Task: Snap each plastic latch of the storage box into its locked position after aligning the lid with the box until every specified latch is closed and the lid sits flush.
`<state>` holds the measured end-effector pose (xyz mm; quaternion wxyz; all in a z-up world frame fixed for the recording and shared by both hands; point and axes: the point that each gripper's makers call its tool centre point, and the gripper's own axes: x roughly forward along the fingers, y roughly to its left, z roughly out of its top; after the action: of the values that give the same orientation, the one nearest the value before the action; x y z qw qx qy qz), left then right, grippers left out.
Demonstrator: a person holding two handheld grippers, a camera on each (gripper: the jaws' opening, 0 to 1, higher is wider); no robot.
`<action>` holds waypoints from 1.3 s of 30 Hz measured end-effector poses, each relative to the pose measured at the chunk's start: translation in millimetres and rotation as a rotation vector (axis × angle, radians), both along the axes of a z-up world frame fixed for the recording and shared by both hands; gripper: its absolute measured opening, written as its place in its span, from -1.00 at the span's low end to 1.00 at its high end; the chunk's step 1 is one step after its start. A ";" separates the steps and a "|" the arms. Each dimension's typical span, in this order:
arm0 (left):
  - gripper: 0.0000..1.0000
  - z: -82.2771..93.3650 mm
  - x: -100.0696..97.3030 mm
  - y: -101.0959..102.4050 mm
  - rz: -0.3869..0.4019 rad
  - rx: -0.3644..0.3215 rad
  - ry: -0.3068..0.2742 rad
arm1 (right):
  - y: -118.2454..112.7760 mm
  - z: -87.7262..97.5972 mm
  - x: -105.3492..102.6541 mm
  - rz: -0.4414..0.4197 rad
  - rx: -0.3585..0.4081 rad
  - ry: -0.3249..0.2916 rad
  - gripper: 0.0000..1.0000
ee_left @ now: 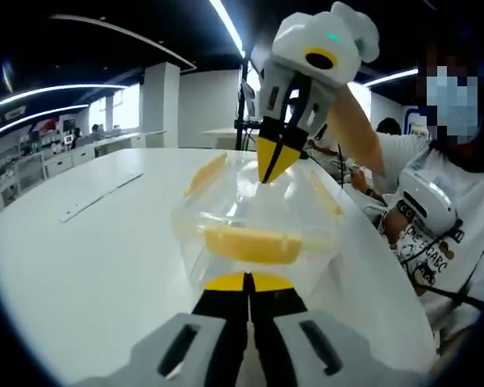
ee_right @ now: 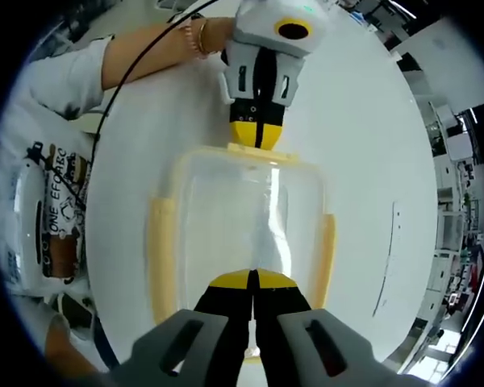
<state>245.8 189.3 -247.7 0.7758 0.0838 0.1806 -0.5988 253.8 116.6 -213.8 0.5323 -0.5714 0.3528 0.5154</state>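
Grippers meet over the clear storage box (ee_right: 246,218) on the white table (ee_right: 371,137): our left gripper (ee_left: 246,282) and right gripper (ee_right: 252,280) both have jaws closed, gripping nothing. We judge each presses a yellow end latch (ee_left: 250,244) down from opposite ends. Shirt lettering (ee_right: 60,205) is only partly legible.

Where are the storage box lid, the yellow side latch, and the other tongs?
storage box lid (ee_right: 250,214), right gripper view, middle of the clear top.
yellow side latch (ee_right: 160,258), right gripper view, mid-length of the strip.
left tongs (ee_right: 257,135), right gripper view, yellow tips.
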 end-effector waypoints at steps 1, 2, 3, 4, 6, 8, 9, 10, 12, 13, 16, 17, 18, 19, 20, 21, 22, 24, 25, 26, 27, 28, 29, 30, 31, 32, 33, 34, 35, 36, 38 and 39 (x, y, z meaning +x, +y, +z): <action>-1.00 0.0 0.0 0.0 0.000 0.000 0.000 | 0.0 0.0 0.0 0.000 0.000 0.000 -1.00; -1.00 0.6 5.3 6.1 0.001 -0.012 0.010 | 1.1 -0.2 -0.6 -0.009 0.003 -0.003 -1.00; -1.00 0.7 7.6 7.9 0.001 -0.012 0.010 | 1.2 -0.2 -0.7 -0.009 0.004 -0.003 -1.00; -1.00 -1.0 11.9 12.7 0.021 -0.003 0.015 | 1.4 -0.2 -0.8 -0.010 0.009 -0.004 -1.00; -1.00 -4.5 20.5 22.4 0.059 0.015 0.026 | 1.8 -0.1 -1.0 -0.014 0.019 -0.006 -1.00; -1.00 3.7 26.6 30.2 0.096 0.000 0.018 | 2.1 -0.3 -1.4 -0.014 0.022 -0.010 -1.00; -1.00 11.1 30.3 34.1 0.125 -0.017 0.012 | 2.3 -0.5 -1.7 -0.014 0.024 -0.013 -1.00; -1.00 18.6 34.1 37.9 0.153 -0.035 0.005 | 2.5 -0.7 -1.9 -0.014 0.025 -0.017 -1.00; -1.00 33.4 29.6 32.4 0.141 -0.031 -0.008 | 2.7 -0.7 -1.9 -0.011 0.025 -0.022 -1.00; -1.00 39.4 27.2 27.8 0.127 -0.020 -0.010 | 2.6 -0.8 -1.7 -0.010 0.025 -0.024 -1.00; -1.00 52.2 22.2 17.4 0.098 0.011 -0.016 | 2.3 -0.9 -1.2 -0.009 0.026 -0.029 -1.00; -1.00 56.6 21.5 11.1 0.084 0.035 -0.022 | 2.0 -1.1 -1.1 -0.010 0.029 -0.032 -1.00; -1.00 61.0 20.8 4.8 0.069 0.059 -0.029 | 1.6 -1.2 -0.9 -0.011 0.033 -0.035 -1.00; -1.00 65.3 20.1 -1.6 0.055 0.084 -0.035 | 1.3 -1.3 -0.7 -0.012 0.036 -0.039 -1.00; -1.00 67.3 19.6 -5.3 0.049 0.095 -0.038 | 1.0 -1.2 -0.3 -0.012 0.040 -0.040 -1.00; -1.00 71.0 16.8 -16.3 0.029 0.116 -0.043 | 0.2 -1.0 0.1 -0.018 0.053 -0.042 -1.00; -1.00 71.5 15.9 -19.9 0.021 0.129 -0.039 | -0.2 -1.0 0.2 -0.016 0.059 -0.043 -1.00; -1.00 68.5 13.7 -27.5 -0.001 0.175 -0.018 | -1.0 -0.9 0.6 -0.019 0.077 -0.040 -1.00; -1.00 65.1 11.8 -33.2 -0.020 0.216 0.002 | -1.6 -0.8 0.9 -0.024 0.091 -0.037 -1.00; -1.00 61.7 9.9 -38.9 -0.039 0.258 0.021 | -2.1 -0.8 1.1 -0.029 0.105 -0.033 -1.00; -1.00 58.7 10.6 -42.7 -0.041 0.291 0.028 | -2.5 -1.1 0.5 -0.028 0.109 -0.035 -1.00; -1.00 57.8 11.2 -43.6 -0.040 0.304 0.030 | -2.6 -1.4 0.2 -0.027 0.110 -0.036 -1.00; -1.00 54.6 10.1 -46.3 -0.052 0.340 0.049 | -2.7 -1.4 0.2 -0.028 0.115 -0.041 -1.00; -1.00 51.4 9.1 -49.1 -0.065 0.376 0.068 | -2.8 -1.5 0.3 -0.028 0.120 -0.047 -1.00; -1.00 48.2 8.0 -51.9 -0.078 0.413 0.087 | -2.9 -1.6 0.4 -0.029 0.124 -0.052 -1.00; -1.00 45.7 6.8 -51.9 -0.084 0.436 0.094 | -2.9 -1.4 0.7 -0.035 0.129 -0.054 -1.00; -1.00 45.2 6.5 -51.7 -0.084 0.440 0.095 | -3.0 -1.4 0.8 -0.036 0.130 -0.054 -1.00; -1.00 44.7 6.2 -51.6 -0.084 0.445 0.096 | -3.0 -1.3 0.8 -0.037 0.131 -0.054 -1.00; -1.00 44.1 6.0 -51.4 -0.084 0.449 0.097 | -3.0 -1.3 0.9 -0.038 0.132 -0.054 -1.00; -1.00 38.5 4.3 -50.9 -0.089 0.517 0.142 | -4.0 -1.4 1.5 -0.033 0.148 -0.074 -1.00; -1.00 40.1 4.2 -54.3 -0.091 0.516 0.135 | -3.9 -1.3 2.3 -0.035 0.158 -0.074 -1.00; -1.00 39.6 3.6 -54.8 -0.092 0.533 0.133 | -3.9 -1.1 2.9 -0.039 0.166 -0.074 -1.00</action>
<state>249.5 134.5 -208.1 0.6848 0.2535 0.3780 -0.5691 256.6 112.7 -214.9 0.6004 -0.5371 0.2999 0.5110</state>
